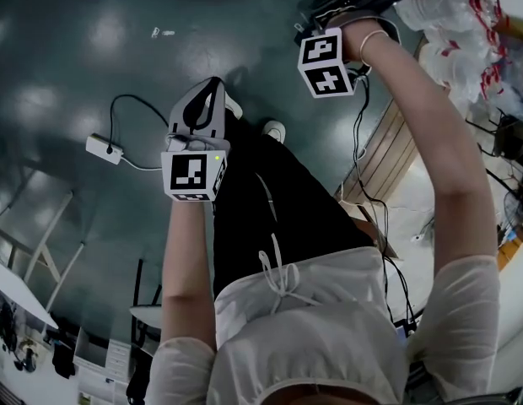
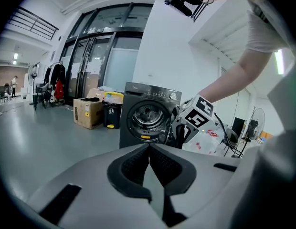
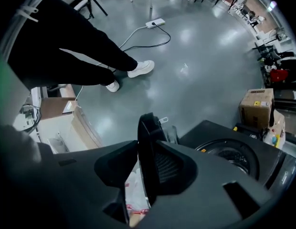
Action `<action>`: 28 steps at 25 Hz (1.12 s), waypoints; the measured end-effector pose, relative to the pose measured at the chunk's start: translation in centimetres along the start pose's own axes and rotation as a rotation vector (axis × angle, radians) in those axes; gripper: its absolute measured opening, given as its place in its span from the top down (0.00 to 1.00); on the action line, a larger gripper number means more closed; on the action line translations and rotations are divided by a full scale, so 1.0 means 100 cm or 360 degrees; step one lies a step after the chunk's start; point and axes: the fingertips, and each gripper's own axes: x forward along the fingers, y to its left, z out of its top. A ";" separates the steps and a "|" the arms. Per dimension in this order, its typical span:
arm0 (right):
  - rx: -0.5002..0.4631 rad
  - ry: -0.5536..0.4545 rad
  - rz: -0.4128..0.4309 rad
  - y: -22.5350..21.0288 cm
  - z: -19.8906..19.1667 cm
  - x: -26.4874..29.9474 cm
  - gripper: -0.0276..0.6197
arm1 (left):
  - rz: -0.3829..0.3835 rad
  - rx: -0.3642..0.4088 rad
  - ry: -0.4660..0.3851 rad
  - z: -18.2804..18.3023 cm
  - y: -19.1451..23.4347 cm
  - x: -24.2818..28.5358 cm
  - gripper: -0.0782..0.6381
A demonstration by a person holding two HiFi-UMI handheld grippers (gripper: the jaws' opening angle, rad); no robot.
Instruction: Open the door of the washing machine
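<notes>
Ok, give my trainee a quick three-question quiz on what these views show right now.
1. True or false: the door of the washing machine is closed.
2. What stands between the fingers of the right gripper? A) the door's edge B) a towel C) nothing
3. Fill in: the fingers of the left gripper are ____ (together or apart).
Key: 1 false; 2 A; 3 together.
</notes>
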 end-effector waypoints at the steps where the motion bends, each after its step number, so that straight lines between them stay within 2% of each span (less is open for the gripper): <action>1: -0.0013 -0.0001 -0.0010 0.007 -0.003 0.001 0.77 | -0.0010 0.0003 -0.0002 -0.002 -0.005 0.000 0.86; 5: -0.0049 -0.0009 -0.0048 0.026 -0.009 0.003 0.76 | -0.0022 0.0016 0.0001 -0.009 -0.018 -0.001 0.86; 14: -0.0069 0.0019 0.0020 0.079 -0.038 0.011 0.76 | -0.0093 0.0051 0.0006 -0.018 -0.070 0.012 0.86; 16: 0.0003 0.0017 0.0033 0.090 -0.046 0.012 0.77 | -0.0117 0.0064 0.0009 -0.019 -0.085 0.017 0.86; 17: 0.0058 0.0004 0.0035 0.094 -0.049 0.012 0.82 | -0.0129 0.0070 0.0013 -0.020 -0.093 0.020 0.86; 18: 0.0094 -0.0014 0.0021 0.097 -0.052 0.011 0.83 | -0.0141 0.0070 0.0018 -0.021 -0.100 0.022 0.86; 21: 0.0097 -0.0046 -0.0074 0.106 -0.058 0.009 0.86 | -0.0187 0.0064 0.0045 -0.024 -0.121 0.028 0.86; 25: 0.0186 -0.0042 -0.0164 0.119 -0.073 0.007 0.87 | -0.0288 0.0148 0.0043 -0.017 -0.151 0.032 0.86; 28: 0.0268 0.0007 -0.0155 0.134 -0.087 0.009 0.87 | -0.0338 0.0181 0.0040 -0.016 -0.164 0.029 0.86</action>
